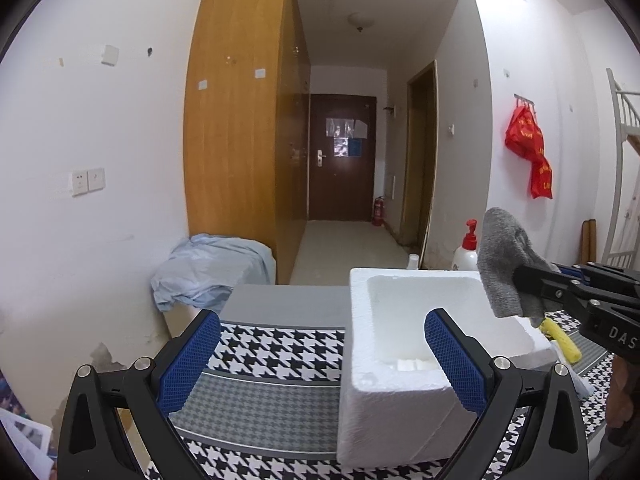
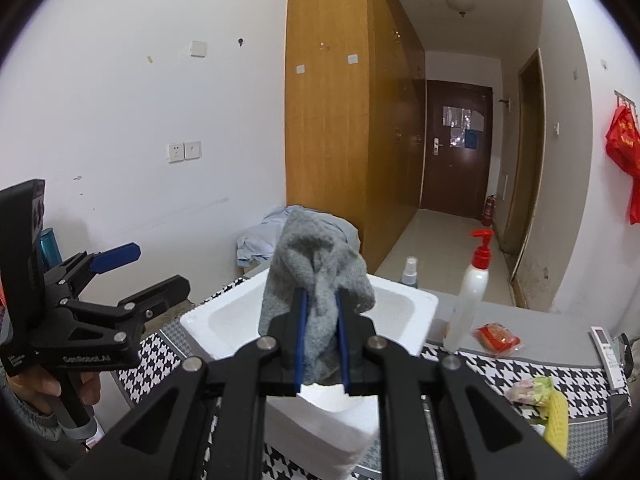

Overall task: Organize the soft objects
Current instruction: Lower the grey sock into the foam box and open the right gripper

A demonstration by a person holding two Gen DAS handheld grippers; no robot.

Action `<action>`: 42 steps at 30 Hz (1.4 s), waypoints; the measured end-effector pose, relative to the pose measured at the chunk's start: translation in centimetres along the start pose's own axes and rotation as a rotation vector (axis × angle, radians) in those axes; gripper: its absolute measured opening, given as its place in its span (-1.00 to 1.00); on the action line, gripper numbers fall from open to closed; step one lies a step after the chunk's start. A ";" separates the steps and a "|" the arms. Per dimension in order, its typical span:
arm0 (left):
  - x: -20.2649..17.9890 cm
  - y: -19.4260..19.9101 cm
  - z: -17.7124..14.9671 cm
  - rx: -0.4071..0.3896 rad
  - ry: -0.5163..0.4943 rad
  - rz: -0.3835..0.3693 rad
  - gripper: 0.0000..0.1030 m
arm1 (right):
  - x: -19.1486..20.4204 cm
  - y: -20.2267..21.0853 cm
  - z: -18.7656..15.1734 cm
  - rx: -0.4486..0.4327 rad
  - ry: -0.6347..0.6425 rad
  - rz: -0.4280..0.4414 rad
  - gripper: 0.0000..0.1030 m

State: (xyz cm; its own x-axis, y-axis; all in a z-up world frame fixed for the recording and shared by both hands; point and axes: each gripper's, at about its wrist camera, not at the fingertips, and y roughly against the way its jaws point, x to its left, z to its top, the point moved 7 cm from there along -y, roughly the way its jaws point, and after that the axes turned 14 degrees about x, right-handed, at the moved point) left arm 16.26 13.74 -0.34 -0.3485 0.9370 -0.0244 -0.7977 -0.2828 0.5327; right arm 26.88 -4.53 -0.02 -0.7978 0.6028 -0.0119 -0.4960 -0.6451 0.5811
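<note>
My right gripper [image 2: 321, 300] is shut on a grey knitted cloth [image 2: 316, 268] and holds it in the air over the white foam box [image 2: 224, 320]. From the left wrist view the same cloth [image 1: 502, 264] hangs above the box's [image 1: 400, 312] right rim, pinched by the right gripper [image 1: 524, 276]. My left gripper [image 1: 320, 364] is open, its blue pads [image 1: 188, 364] spread wide with nothing between them, low over the houndstooth cloth [image 1: 280, 344] and around the box's near left side. It also shows at the left of the right wrist view as the left gripper [image 2: 156, 268], held by a hand.
A white pump bottle with a red top [image 2: 472, 292], a small spray bottle [image 2: 410, 270], a red packet [image 2: 498, 336], a remote [image 2: 606, 346] and a yellow item [image 2: 556, 420] sit to the box's right. A light blue sheet [image 1: 208, 272] lies against the wooden wardrobe [image 1: 236, 120].
</note>
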 end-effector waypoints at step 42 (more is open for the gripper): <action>2.5 1.0 -0.4 -0.011 0.057 0.037 0.98 | 1.1 -2.4 0.3 0.066 -0.020 0.053 0.92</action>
State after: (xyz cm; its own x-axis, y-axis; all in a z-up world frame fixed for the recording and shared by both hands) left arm 14.35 15.69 -0.19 -0.4049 0.9128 -0.0538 -0.7893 -0.3193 0.5244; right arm 27.34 -2.14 -1.17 -0.8150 0.5783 0.0360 -0.4293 -0.6445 0.6327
